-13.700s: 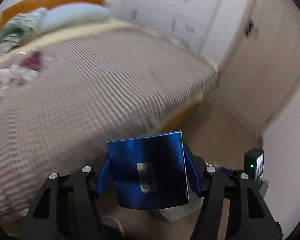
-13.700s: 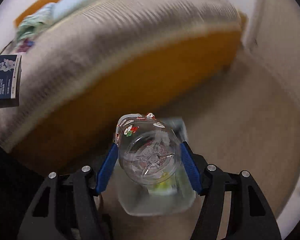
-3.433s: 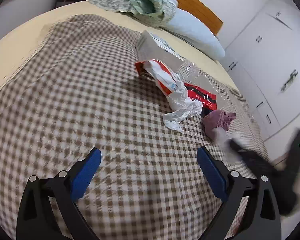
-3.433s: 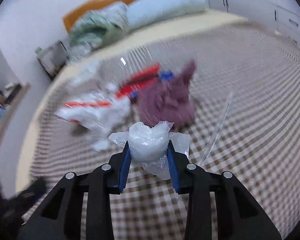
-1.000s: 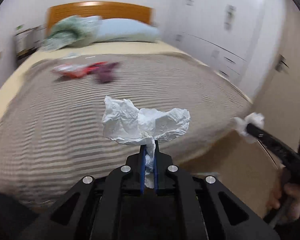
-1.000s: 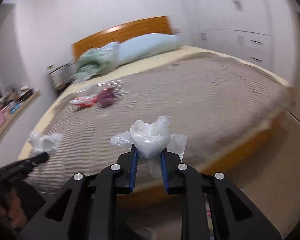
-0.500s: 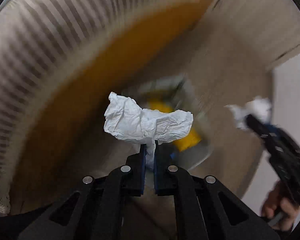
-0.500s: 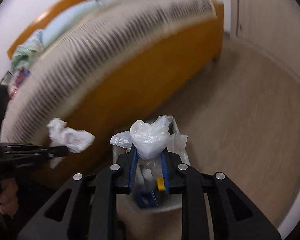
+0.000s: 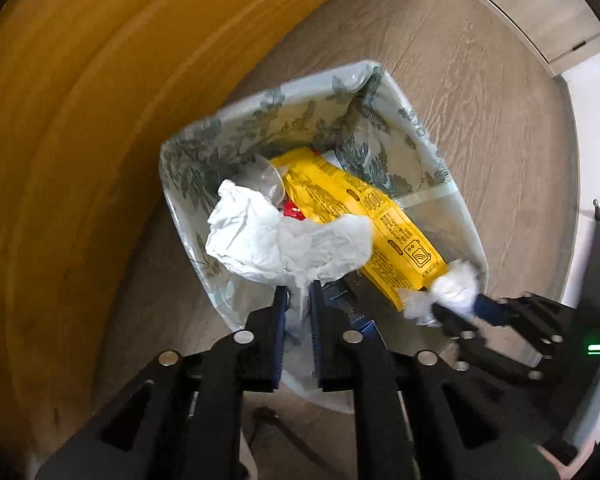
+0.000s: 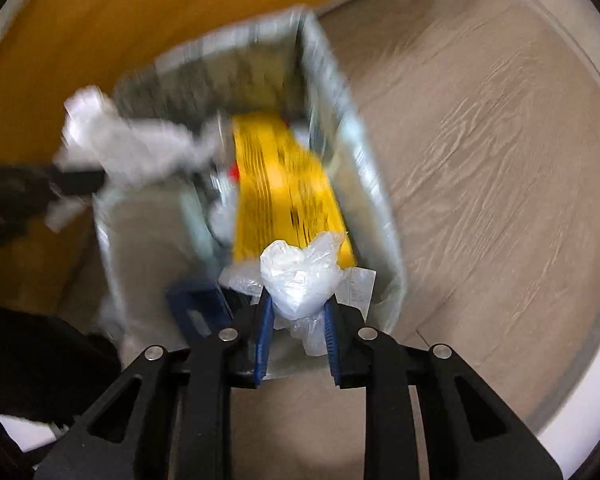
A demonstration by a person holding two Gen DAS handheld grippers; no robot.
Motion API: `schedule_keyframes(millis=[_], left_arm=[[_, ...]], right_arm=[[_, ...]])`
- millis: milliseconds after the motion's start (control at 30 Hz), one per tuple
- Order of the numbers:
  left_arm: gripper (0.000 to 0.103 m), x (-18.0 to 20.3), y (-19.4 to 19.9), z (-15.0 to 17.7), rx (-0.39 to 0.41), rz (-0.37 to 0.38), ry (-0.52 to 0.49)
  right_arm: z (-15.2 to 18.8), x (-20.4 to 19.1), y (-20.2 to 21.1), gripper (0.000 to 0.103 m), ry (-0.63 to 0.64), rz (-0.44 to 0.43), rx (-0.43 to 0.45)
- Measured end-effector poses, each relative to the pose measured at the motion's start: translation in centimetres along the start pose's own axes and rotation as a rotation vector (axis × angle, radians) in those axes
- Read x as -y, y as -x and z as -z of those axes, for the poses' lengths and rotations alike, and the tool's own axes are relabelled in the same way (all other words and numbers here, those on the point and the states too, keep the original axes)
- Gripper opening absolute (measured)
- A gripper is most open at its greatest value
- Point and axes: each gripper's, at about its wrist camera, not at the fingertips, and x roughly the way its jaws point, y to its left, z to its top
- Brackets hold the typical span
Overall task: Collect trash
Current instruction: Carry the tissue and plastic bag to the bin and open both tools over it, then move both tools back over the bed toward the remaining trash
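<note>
Both grippers pointed down over the bin. Between the blue pads of the left gripper (image 9: 298, 308) hung the stem of a crumpled white tissue (image 9: 276, 240); the jaws were opening, a narrow gap showing beside the paper, though whether the pads still pinched it could not be told. The tissue's bulk spread from ten to two o'clock above the fingertips, over the bin's mouth.

At four o'clock in the left view the right gripper (image 9: 456, 308) came in over the bin's corner. In its own view, the right gripper (image 10: 298, 312) had its jaws opening too, with a wad of clear plastic film (image 10: 300, 276) still seated between the pads, bulging toward twelve o'clock.

Beneath both stood a rectangular trash bin (image 9: 432, 148) lined with a leaf-printed bag, holding a long yellow wrapper (image 9: 364, 220) and a blue carton (image 10: 196, 304) at the near edge. The bin sat on a pale wood-grain floor (image 9: 480, 92), just beside an orange wooden bed frame (image 9: 80, 100) filling nine to twelve o'clock.
</note>
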Motion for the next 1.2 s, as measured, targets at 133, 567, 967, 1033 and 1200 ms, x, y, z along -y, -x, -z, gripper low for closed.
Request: schedule_keyframes(millis=[133, 567, 967, 1033, 1200], left_arm=[[0.063, -0.2, -1.1, -0.5, -0.039, -0.039, 0.021], [0.063, -0.9, 2.2, -0.7, 0.027, -0.071, 0.094], [0.063, -2.0, 6.3, 0.4, 0.056, -0.125, 0.156], [0.063, -2.7, 7.2, 0.8, 0.064, -0.126, 0.186], [0.063, -4.4, 11.3, 1.6, 0.155, -0.093, 0.264]], right_arm=[[-0.2, -1.0, -1.8, 0.063, 0.079, 0.065, -0.081], [0.3, -0.2, -2.2, 0.001, 0.003, -0.032, -0.120], [0.7, 1.5, 4.0, 0.064, -0.046, -0.007, 0.020], [0.5, 1.6, 5.6, 0.064, -0.049, 0.018, 0.043], [0.3, 1.2, 10.5, 0.064, -0.051, 0.029, 0.124]])
